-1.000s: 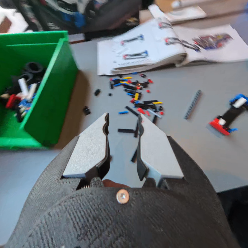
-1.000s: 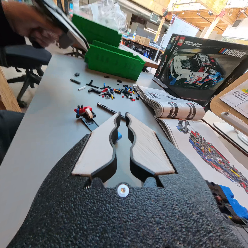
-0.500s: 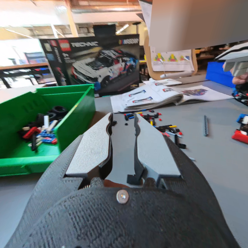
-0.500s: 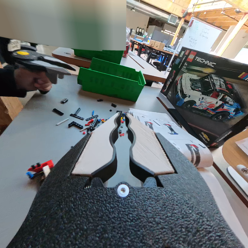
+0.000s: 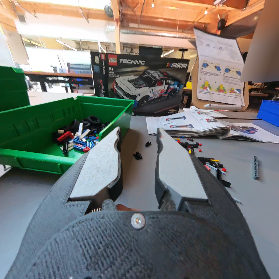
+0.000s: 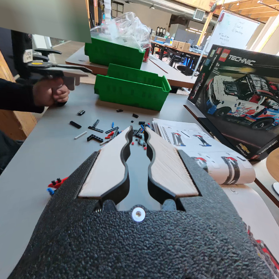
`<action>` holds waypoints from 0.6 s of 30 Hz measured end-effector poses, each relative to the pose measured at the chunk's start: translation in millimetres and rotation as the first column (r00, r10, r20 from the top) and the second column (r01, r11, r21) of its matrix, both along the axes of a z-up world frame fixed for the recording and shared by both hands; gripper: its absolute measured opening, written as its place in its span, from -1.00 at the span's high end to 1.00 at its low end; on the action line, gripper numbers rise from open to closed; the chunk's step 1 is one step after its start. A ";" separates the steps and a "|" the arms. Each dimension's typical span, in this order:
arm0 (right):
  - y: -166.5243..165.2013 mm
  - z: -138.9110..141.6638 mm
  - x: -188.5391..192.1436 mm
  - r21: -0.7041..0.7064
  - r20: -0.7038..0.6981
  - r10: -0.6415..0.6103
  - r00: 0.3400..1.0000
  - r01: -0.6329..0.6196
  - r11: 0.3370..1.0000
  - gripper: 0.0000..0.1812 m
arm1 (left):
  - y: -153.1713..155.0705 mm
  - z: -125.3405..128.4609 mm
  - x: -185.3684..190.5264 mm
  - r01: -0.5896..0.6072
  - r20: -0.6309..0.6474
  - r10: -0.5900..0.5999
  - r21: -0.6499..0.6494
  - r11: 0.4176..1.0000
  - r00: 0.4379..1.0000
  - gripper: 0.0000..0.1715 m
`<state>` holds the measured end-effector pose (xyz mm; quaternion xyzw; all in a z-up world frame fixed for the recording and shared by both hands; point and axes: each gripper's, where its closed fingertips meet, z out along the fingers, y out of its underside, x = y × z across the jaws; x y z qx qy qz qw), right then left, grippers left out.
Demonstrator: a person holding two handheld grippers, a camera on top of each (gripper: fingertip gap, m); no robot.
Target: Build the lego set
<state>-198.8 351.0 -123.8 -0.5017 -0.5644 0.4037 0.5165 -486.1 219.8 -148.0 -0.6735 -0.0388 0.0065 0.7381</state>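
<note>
Grey desk pieces lie untouched: you've raised the left gripper, fingers now spread wide and empty, toward the green bin; your right gripper stays slightly parted, empty, over the scatter.

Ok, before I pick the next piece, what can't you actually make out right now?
- Partly built red assembly: right wrist view, mostly behind the right gripper body.
- Loose pieces: left wrist view, partly hidden by the left gripper, shapes too small.
- Instruction booklet: current step too small.
- Green bin: near end cut off by the left edge.
</note>
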 end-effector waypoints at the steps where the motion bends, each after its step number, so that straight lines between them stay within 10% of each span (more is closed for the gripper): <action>1: -5.5 -3.0 2.2 0.011 -0.003 -0.001 1.000 0.001 1.000 0.86 | -3.9 4.5 2.3 -0.003 -0.026 0.004 0.037 0.999 1.000 0.51; 18: -42.1 -54.1 28.6 -0.051 0.167 0.077 0.983 -0.069 0.996 0.84 | 3.0 -0.6 6.8 0.071 -0.002 -0.071 -0.004 0.997 0.997 0.57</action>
